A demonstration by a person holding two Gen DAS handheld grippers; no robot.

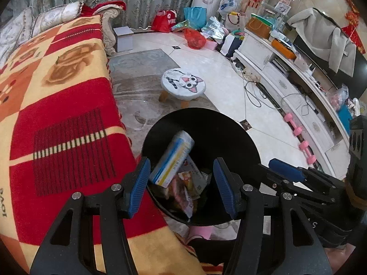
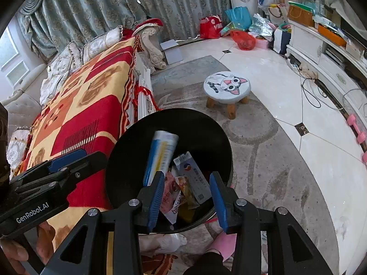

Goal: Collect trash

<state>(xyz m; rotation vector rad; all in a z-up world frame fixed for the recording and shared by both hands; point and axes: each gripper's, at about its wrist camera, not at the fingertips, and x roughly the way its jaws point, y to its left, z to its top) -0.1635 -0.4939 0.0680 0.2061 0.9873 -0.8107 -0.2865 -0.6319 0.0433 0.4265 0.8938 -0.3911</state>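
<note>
The rolled blue-and-yellow tube point(image 2: 160, 155) in the black bin point(image 2: 128, 160) is motion-blurred, its print unreadable. At six o'clock the right gripper's finger point(image 2: 156, 197) hides the tube's lower end. Wrappers point(image 1: 188, 188) beneath overlap; their labels are too small to read.

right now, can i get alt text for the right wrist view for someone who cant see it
The right gripper hangs open over a black trash bin holding a blue and yellow tube, a grey box and snack wrappers. The left gripper is beside it, above a red and yellow blanket. A cat-face stool stands on the rug beyond.
</note>
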